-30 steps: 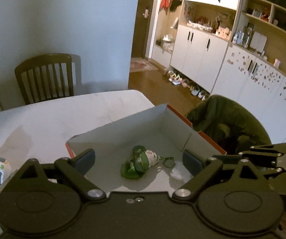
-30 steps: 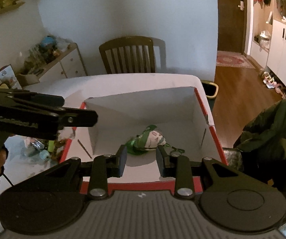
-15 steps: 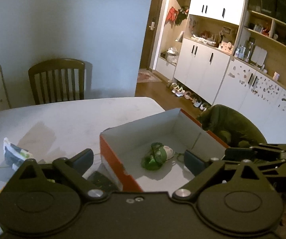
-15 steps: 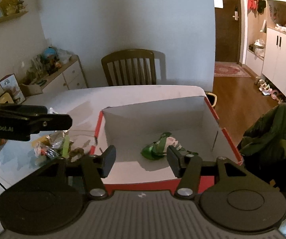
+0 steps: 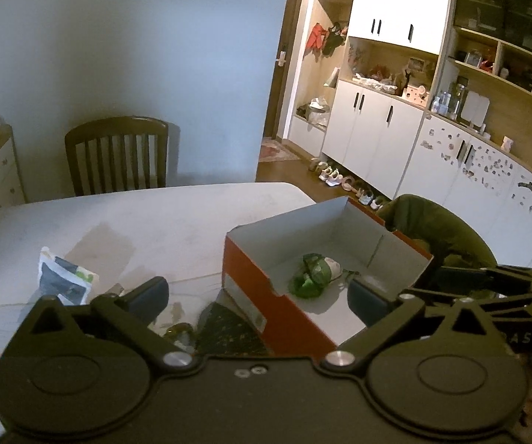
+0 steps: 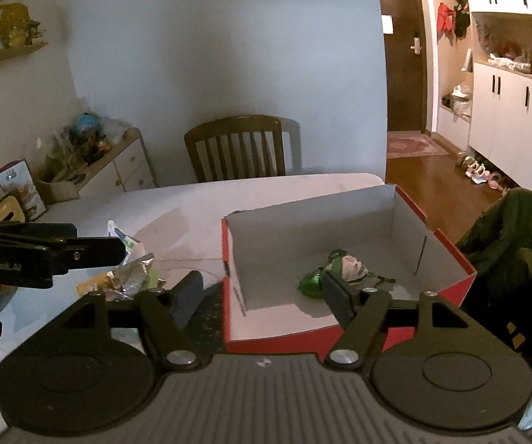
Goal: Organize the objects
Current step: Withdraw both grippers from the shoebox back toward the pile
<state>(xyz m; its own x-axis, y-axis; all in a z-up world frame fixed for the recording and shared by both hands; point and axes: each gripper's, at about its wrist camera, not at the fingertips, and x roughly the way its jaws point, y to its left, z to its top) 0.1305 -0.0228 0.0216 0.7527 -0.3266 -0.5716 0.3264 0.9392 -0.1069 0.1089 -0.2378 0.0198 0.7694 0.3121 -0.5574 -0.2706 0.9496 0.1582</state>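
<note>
A red shoebox (image 5: 245, 285) (image 6: 462, 266) with a white inside stands open on the white table (image 5: 162, 218). A green and white packet (image 5: 314, 275) (image 6: 340, 268) lies on its floor. My left gripper (image 5: 258, 298) hovers over the box's near left corner, its jaws opening wide and holding nothing. My right gripper (image 6: 264, 294) hangs above the box's near wall, its jaws also opening and empty. Left of the box lie a white and blue packet (image 5: 64, 277) and a heap of shiny wrappers (image 6: 132, 273). In the right wrist view the left gripper (image 6: 43, 255) juts in from the left.
A dark speckled mat (image 5: 228, 329) (image 6: 210, 318) lies against the box's left side. A wooden chair (image 6: 236, 148) stands behind the table. A green jacket (image 5: 443, 229) hangs right of the box. A cluttered sideboard (image 6: 106, 162) lines the left wall.
Both grippers drew back and to the left, away from the box's inside. The right jaws spread from nearly shut to wide. The green packet stayed in the box.
</note>
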